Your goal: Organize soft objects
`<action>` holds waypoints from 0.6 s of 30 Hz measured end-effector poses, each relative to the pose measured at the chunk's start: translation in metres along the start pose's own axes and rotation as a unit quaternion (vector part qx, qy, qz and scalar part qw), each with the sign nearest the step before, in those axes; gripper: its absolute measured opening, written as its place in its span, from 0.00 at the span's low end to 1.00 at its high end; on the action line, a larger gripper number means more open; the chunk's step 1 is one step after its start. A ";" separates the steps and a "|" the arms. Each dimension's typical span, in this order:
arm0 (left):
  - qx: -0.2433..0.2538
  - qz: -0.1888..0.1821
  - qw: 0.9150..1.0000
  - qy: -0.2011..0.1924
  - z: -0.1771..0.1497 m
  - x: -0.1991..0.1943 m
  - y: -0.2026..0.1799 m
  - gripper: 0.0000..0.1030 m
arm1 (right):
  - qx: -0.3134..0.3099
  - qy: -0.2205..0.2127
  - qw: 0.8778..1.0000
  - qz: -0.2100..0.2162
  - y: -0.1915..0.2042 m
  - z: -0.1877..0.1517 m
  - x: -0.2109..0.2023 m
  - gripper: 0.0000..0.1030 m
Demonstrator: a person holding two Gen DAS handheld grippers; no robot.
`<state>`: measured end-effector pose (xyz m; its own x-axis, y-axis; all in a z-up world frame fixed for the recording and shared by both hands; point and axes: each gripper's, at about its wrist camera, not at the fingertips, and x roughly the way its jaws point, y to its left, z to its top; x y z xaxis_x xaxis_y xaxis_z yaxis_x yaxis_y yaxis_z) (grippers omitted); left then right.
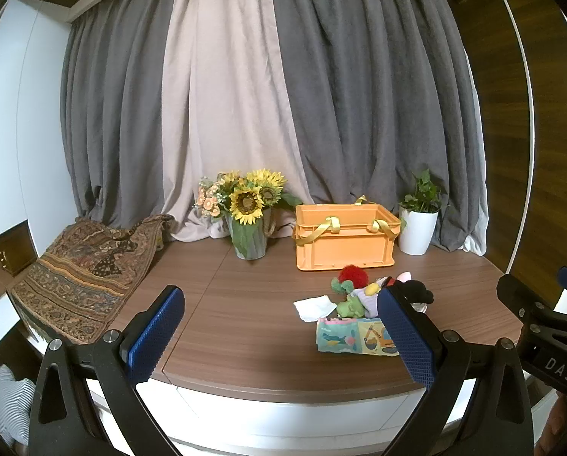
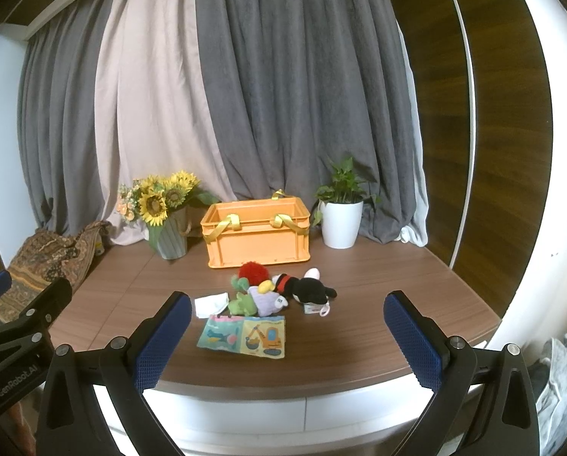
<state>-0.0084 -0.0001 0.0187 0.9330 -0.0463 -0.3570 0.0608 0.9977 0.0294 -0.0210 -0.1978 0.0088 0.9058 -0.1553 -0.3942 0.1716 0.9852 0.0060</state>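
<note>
I held left gripper [image 1: 279, 332] and right gripper [image 2: 287, 336] both spread wide, nothing in them, above near table [image 2: 378, 304] edge; soft toys [image 2: 283, 292] and cloth book [image 2: 241, 336] lay piled mid-table, just before orange crate [image 2: 257, 233]

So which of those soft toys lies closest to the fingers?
The flat cloth book with the digger picture; the plush toys are piled behind it, towards the orange crate.

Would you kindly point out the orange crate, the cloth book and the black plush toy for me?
orange crate [image 2: 258, 245]: right wrist view, front wall.
cloth book [image 2: 245, 336]: right wrist view, middle of cover.
black plush toy [image 2: 310, 292]: right wrist view, its body.
</note>
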 end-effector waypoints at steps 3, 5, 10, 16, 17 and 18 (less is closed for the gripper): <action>0.002 -0.002 1.000 0.000 0.001 0.002 -0.001 1.00 | 0.000 0.000 1.000 0.000 0.001 0.000 0.000 1.00; 0.004 -0.003 1.000 0.002 0.002 0.005 -0.002 1.00 | 0.000 0.001 1.000 0.001 0.001 0.000 0.000 1.00; 0.006 -0.002 1.000 0.010 -0.004 0.012 -0.004 1.00 | 0.001 0.003 1.000 0.003 0.004 -0.002 0.003 1.00; 0.011 -0.003 1.000 0.021 -0.011 0.034 -0.002 1.00 | 0.003 0.015 1.000 -0.003 0.008 -0.008 0.018 1.00; 0.013 -0.004 1.000 0.022 -0.011 0.039 -0.001 1.00 | 0.002 0.017 1.000 -0.005 0.009 -0.009 0.022 1.00; 0.015 -0.005 1.000 0.024 -0.013 0.044 -0.001 1.00 | 0.003 0.019 1.000 -0.006 0.010 -0.010 0.026 1.00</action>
<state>0.0286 -0.0021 -0.0089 0.9141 -0.0525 -0.4021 0.0806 0.9953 0.0534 0.0002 -0.1913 -0.0103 0.8880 -0.1636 -0.4298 0.1842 0.9829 0.0065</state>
